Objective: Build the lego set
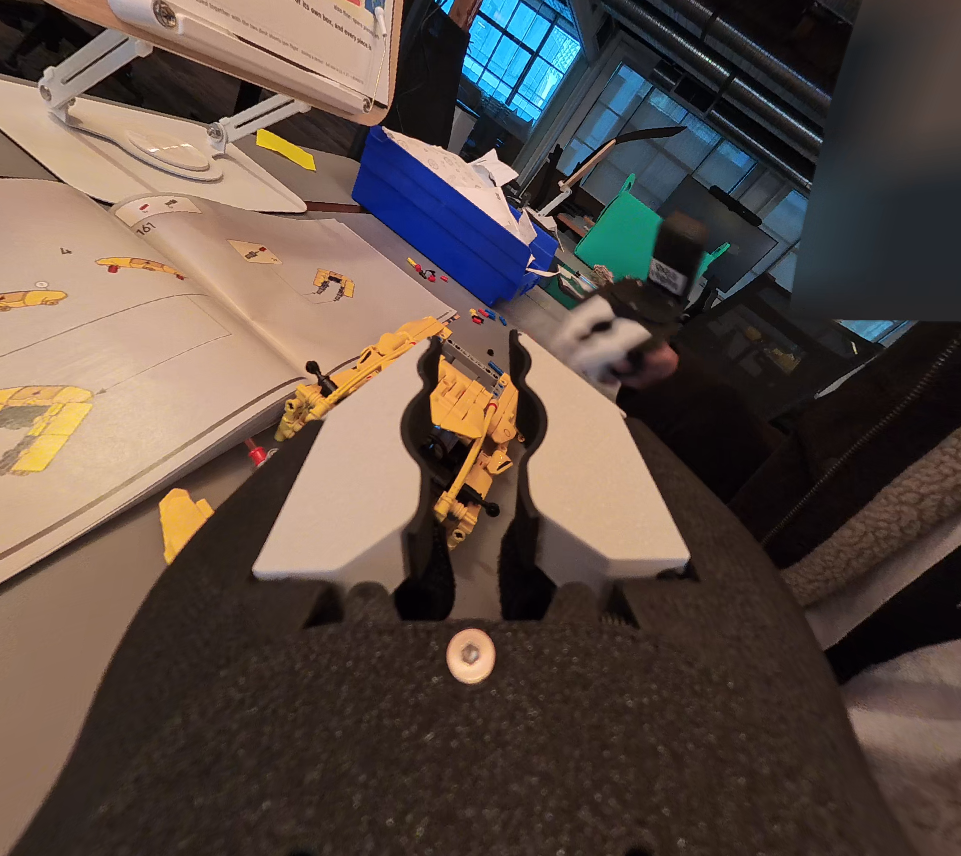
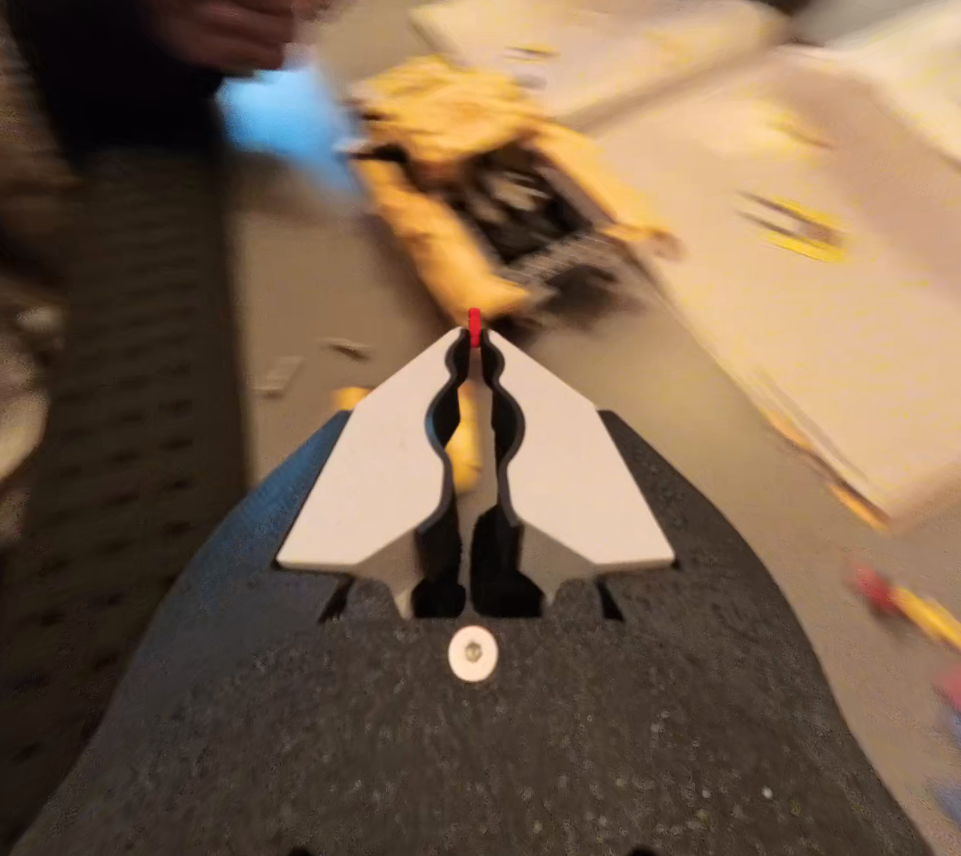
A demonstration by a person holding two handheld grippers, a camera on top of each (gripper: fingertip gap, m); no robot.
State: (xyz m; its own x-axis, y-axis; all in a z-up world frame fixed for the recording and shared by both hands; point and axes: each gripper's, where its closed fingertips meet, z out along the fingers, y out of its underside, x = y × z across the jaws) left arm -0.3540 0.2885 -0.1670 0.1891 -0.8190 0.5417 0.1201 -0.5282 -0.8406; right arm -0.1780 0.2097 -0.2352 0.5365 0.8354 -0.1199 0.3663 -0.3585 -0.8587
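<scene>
Left wrist view, from the left: the open instruction booklet (image 1: 171,337) lies flat left of the left tongs (image 1: 470,352), its near edge running diagonally toward the finger bases. A loose yellow piece (image 1: 179,516) sits on bare grey table (image 1: 62,675) just off that edge, a small red pin (image 1: 256,454) beside it. Behind the booklet stands a white document stand (image 1: 156,139) carrying a printed sheet. The left tongs are clenched around the yellow lego model (image 1: 468,420); the model fills the gap between the fingers and one arm of it sticks out left, over the booklet's corner. Ahead of the tips is a short strip of free table dotted with small red and blue pins (image 1: 483,313), then a blue bin (image 1: 442,222) with crumpled paper. To the right the table edge drops away to dark clothing. Right wrist view, heavily blurred: a hand (image 2: 208,9) at far left, the yellow model (image 2: 468,186) straight ahead of the right tongs (image 2: 474,337), the booklet (image 2: 780,259) crowding the right side. The right tongs pinch a tiny red pin (image 2: 474,326) at their very tips, near the model; whether they touch I cannot tell. Open table lies left of the fingers.
</scene>
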